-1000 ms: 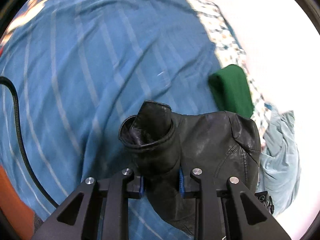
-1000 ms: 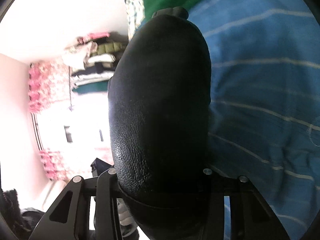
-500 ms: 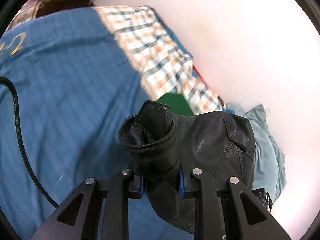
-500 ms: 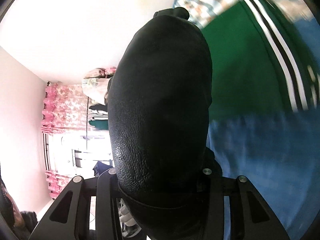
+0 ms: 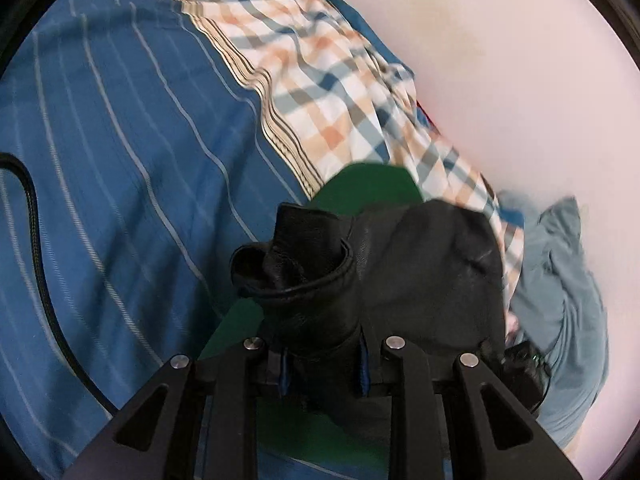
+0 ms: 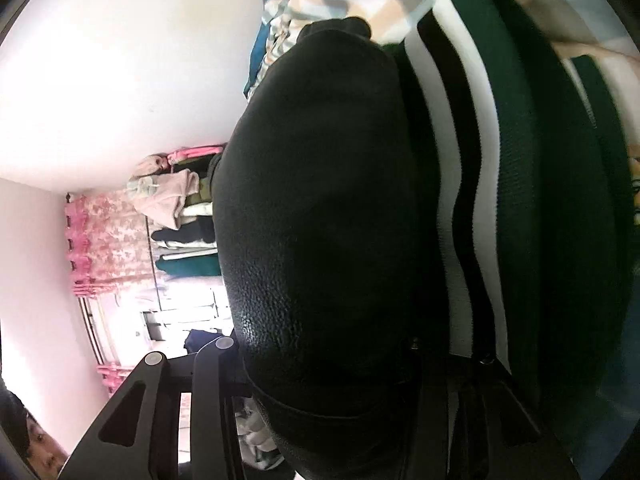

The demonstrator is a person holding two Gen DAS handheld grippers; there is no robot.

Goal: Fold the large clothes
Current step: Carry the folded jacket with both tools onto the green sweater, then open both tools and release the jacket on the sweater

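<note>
A folded black leather jacket [image 5: 420, 264] hangs between my two grippers. My left gripper [image 5: 322, 372] is shut on a rolled cuff end of it, blue pads pressed on the leather. In the right wrist view the jacket [image 6: 320, 220] bulges over my right gripper [image 6: 320, 380], which is shut on it; its fingertips are hidden by the leather. A folded green garment [image 5: 372, 184] with white and black stripes [image 6: 500, 180] lies just beneath the jacket on the bed.
The bed has a blue striped sheet [image 5: 120, 160] and a checked quilt [image 5: 328, 72] along the wall. A pale blue garment [image 5: 560, 288] lies at the right. A black cable [image 5: 36, 248] hangs left. A clothes rack [image 6: 180, 216] and pink curtains [image 6: 104, 240] stand beyond.
Both grippers have carried the jacket across the blue sheet toward the wall. The green garment has come from ahead to directly under the jacket.
</note>
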